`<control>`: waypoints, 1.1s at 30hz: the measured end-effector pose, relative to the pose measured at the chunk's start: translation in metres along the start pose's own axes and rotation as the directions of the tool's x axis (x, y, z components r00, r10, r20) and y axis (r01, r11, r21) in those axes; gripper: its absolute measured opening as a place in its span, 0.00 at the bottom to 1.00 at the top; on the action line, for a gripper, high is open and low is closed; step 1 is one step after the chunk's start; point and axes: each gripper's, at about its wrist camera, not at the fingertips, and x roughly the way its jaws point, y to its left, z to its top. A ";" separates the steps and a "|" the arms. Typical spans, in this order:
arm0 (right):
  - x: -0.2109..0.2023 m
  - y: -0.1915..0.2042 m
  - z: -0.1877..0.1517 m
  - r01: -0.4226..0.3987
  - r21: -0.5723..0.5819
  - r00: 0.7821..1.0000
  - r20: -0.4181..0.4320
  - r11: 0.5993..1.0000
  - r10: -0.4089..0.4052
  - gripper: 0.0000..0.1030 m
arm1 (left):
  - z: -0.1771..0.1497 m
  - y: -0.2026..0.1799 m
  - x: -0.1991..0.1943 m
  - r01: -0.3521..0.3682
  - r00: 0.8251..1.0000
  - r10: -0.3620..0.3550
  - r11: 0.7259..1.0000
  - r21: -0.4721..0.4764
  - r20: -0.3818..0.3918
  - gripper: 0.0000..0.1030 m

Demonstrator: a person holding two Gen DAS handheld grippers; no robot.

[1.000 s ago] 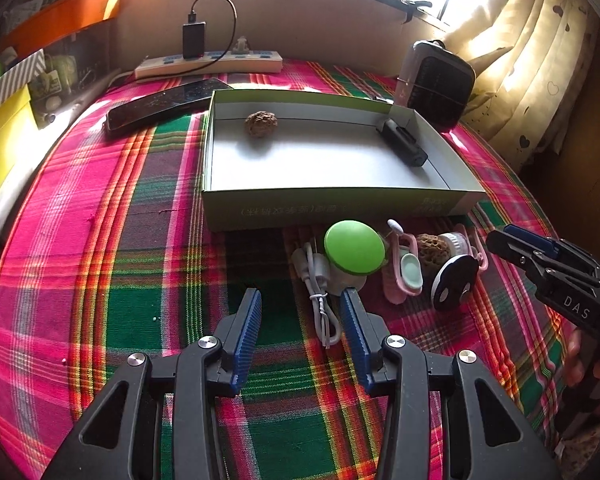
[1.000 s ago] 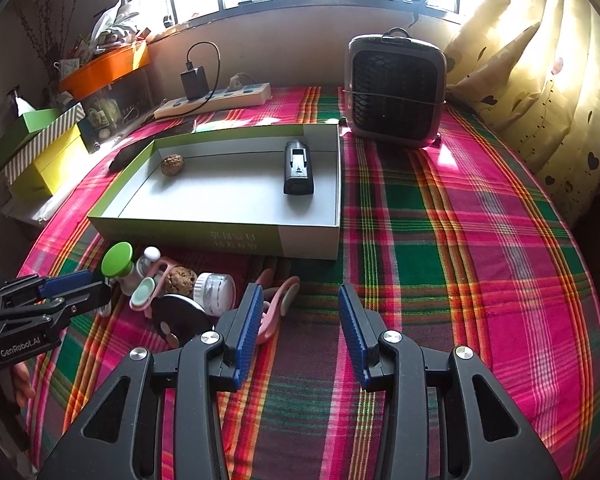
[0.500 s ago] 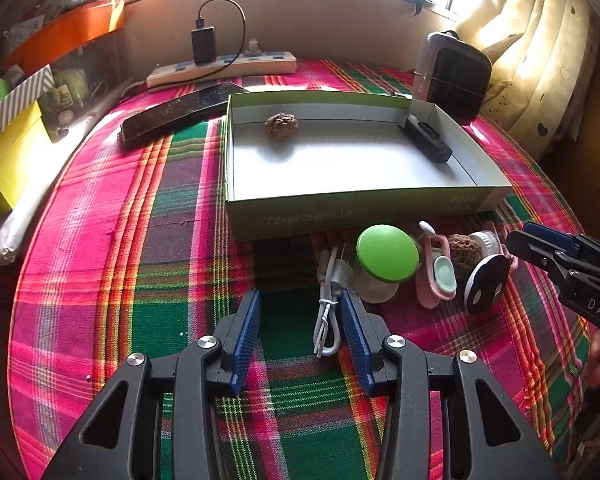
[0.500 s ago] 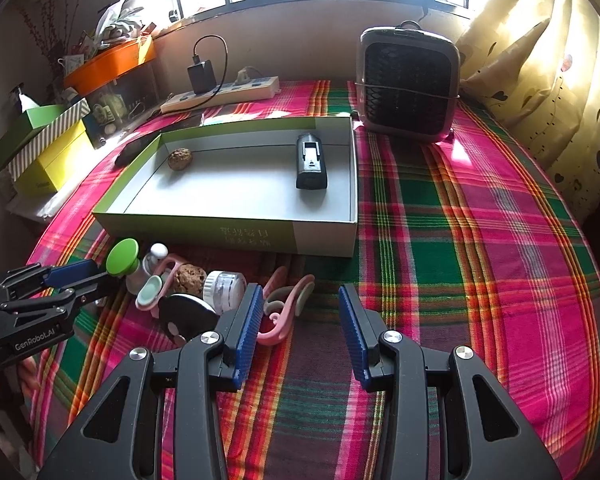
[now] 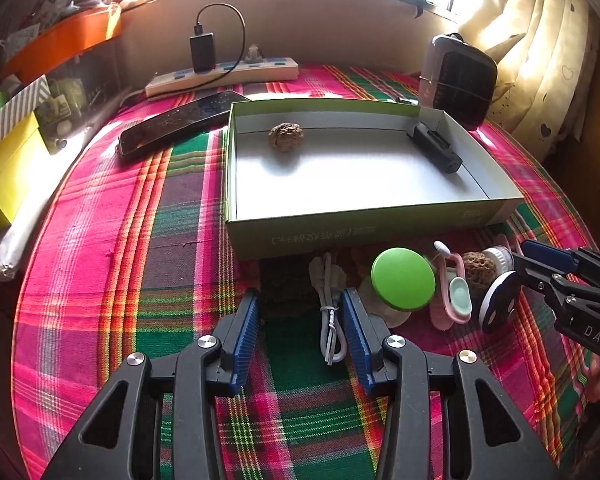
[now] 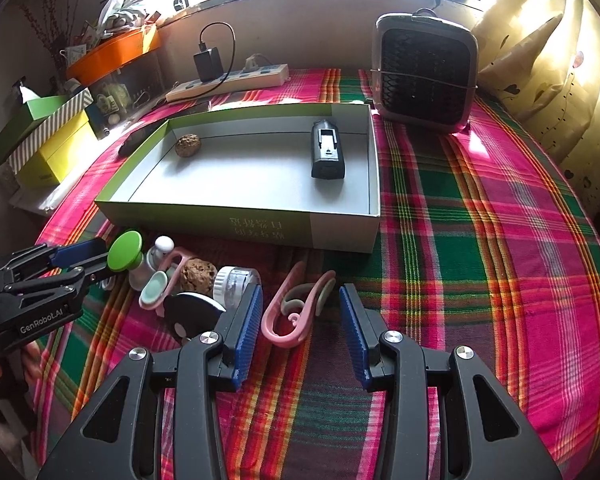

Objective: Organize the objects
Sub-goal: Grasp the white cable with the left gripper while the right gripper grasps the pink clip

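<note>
Two hand-held grippers hang parted and empty. Between my left hand-held gripper [image 5: 300, 312] pads lies the white cable [image 5: 330, 320], its length running away from me toward the green box [image 5: 360, 232]. My right hand-held gripper [image 6: 300, 312] straddles the pink clip [image 6: 296, 312], likewise lengthwise. Readable: "GenRobot.AI" on the left one, "DAS" on the right; the box's print I can't read.
</note>
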 end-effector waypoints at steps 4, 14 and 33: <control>0.001 -0.004 -0.002 0.020 0.005 1.000 -0.008 1.000 -0.020 0.40 | 0.000 -0.001 0.000 0.000 1.000 0.000 1.000 0.002 0.001 0.39; 0.003 -0.003 -0.003 0.081 -0.023 0.997 -0.007 0.996 -0.081 0.40 | 0.000 -0.003 0.000 -0.019 1.000 0.019 1.000 0.013 0.006 0.39; 0.002 -0.004 -0.006 0.097 -0.028 0.995 0.002 0.995 -0.097 0.36 | -0.002 0.006 -0.001 -0.023 0.999 0.025 0.999 -0.038 0.032 0.22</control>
